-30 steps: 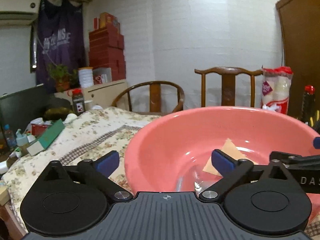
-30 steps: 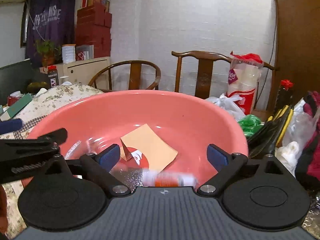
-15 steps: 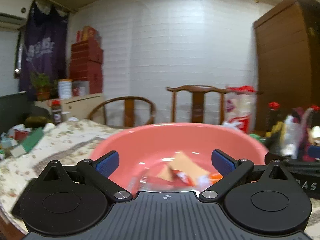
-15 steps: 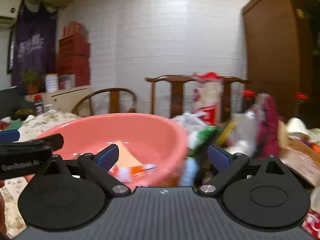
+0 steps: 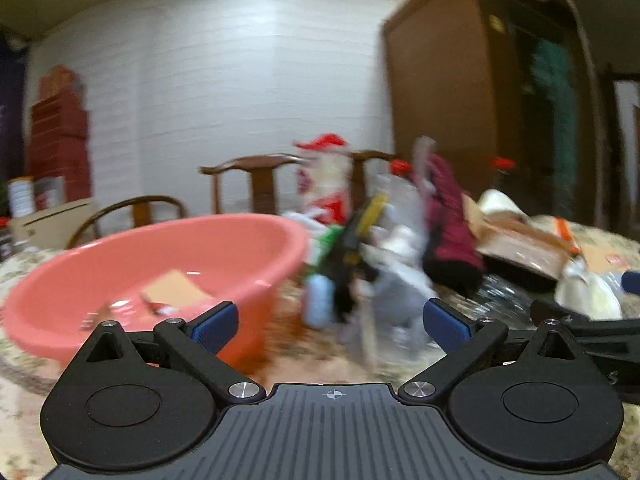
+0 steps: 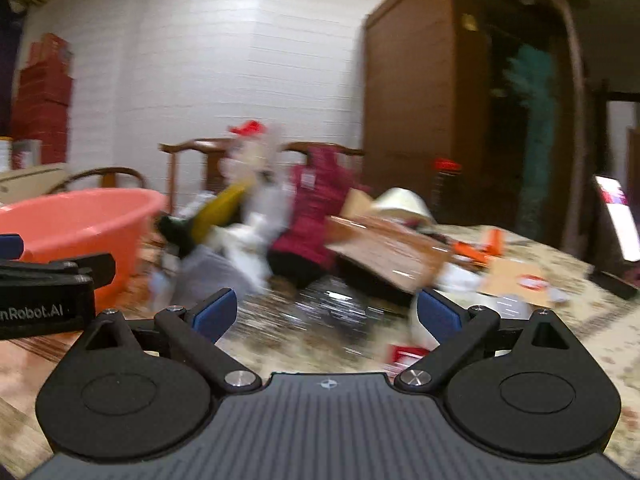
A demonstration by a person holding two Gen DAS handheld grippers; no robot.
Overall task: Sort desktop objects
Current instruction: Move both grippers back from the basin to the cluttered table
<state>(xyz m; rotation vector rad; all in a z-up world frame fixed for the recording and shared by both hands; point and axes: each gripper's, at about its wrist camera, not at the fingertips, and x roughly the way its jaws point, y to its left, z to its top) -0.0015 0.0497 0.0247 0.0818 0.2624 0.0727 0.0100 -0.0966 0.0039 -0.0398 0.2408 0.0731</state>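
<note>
Both your left gripper (image 5: 331, 320) and right gripper (image 6: 325, 312) have fingers spread wide, carrying nothing, aimed at the blurred clutter pile (image 6: 256, 236) at twelve o'clock; the pink basin (image 5: 160, 264), at ten o'clock on the surface (image 6: 560, 304), holds sorted items.

Both cameras sit low over the tabletop (image 5: 288, 364), each looking forward between the spread fingers of its own hand-held gripper toward the white brick wall.

The left wrist view is close to the pink basin (image 5: 160, 264), which fills its left half. The right wrist view stands further right of the pink basin (image 6: 76, 220), which shows only at its left edge.

Both views share the blurred clutter pile (image 5: 384, 248) just right of the basin, the wooden chairs behind it and the brown wardrobe (image 6: 420, 100).
</note>
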